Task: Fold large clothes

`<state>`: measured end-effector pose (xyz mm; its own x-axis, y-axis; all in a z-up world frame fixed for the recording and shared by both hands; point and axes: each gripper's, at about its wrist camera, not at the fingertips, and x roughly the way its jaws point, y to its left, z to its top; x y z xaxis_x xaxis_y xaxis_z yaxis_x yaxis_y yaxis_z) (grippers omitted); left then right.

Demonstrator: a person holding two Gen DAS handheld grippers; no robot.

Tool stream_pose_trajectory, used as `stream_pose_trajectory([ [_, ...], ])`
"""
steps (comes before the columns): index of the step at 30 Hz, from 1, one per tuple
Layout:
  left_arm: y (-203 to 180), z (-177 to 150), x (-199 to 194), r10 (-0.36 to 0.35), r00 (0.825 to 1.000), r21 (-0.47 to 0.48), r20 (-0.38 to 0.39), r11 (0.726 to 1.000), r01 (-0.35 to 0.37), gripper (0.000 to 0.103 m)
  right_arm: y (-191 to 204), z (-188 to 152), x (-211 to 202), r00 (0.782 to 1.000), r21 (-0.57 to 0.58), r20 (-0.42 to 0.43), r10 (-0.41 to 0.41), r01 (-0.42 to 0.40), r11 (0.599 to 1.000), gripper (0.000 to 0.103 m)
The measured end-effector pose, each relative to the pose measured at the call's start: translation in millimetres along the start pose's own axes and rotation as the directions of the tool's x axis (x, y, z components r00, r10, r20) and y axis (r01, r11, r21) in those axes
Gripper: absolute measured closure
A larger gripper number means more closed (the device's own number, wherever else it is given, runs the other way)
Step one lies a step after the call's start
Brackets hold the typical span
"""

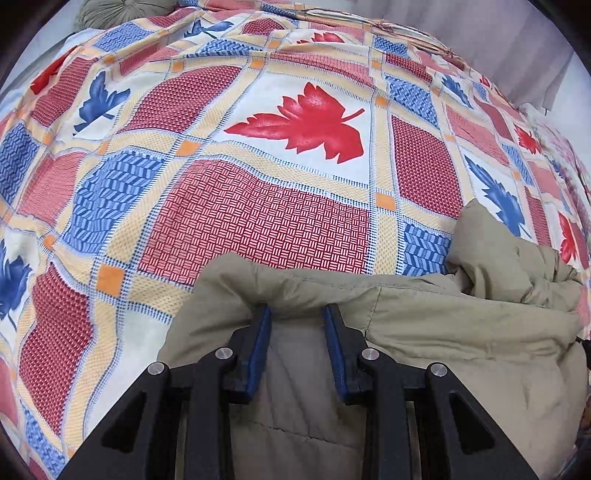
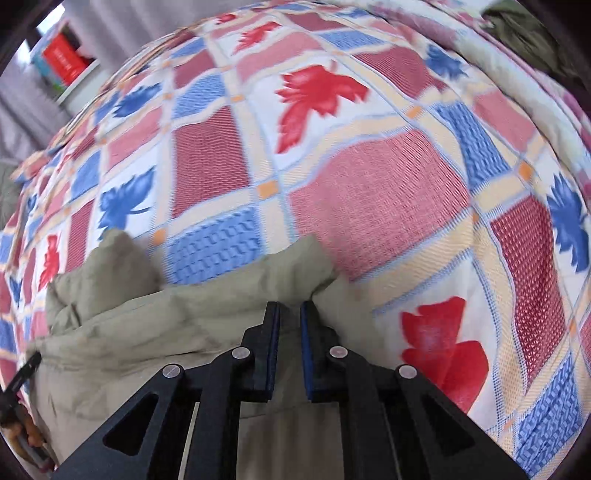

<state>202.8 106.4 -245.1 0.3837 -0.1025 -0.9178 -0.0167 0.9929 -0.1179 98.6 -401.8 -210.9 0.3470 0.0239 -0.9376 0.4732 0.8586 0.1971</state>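
A padded khaki jacket [image 1: 443, 325] lies on a bed covered by a patchwork sheet [image 1: 295, 122] with red and blue leaves. My left gripper [image 1: 297, 312] is shut on a thick fold of the jacket's edge, its blue pads [image 1: 260, 343] pressed into the fabric. In the right wrist view the jacket [image 2: 147, 325] fills the lower left. My right gripper [image 2: 290, 308] is shut on another part of the same edge, jaws nearly together. The jacket hangs below both grippers, with a bunched part [image 1: 517, 266] lying between them.
The sheet [image 2: 369, 206] spreads wide beyond the jacket in both views. A grey-green round cushion [image 1: 114, 13] lies at the far edge. A white shelf with a red box [image 2: 62, 62] stands beyond the bed. Curtains [image 1: 517, 40] hang behind.
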Motion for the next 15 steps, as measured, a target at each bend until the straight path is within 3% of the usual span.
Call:
stream_pose_trajectory([
  [6, -7, 12, 27, 0.001, 1.0, -0.032, 0.0, 0.999, -0.001, 0.07, -2, 7, 43, 1.0, 0.029, -0.015, -0.016, 0.016, 0.999, 0.093],
  [13, -7, 15, 10, 0.024, 0.999, -0.023, -0.035, 0.999, -0.025, 0.07, 4, 12, 37, 0.999, 0.005, -0.024, -0.046, 0.046, 0.999, 0.091],
  [14, -7, 15, 4, 0.033, 0.999, -0.014, -0.038, 0.999, -0.033, 0.068, 6, 12, 32, 0.998, 0.005, -0.023, -0.051, 0.051, 0.999, 0.089],
  [15, -7, 14, -1, 0.041, 0.998, -0.006, -0.036, 0.999, -0.042, 0.052, 8, 10, 26, 0.998, 0.003, -0.019, -0.054, 0.054, 0.999, 0.088],
])
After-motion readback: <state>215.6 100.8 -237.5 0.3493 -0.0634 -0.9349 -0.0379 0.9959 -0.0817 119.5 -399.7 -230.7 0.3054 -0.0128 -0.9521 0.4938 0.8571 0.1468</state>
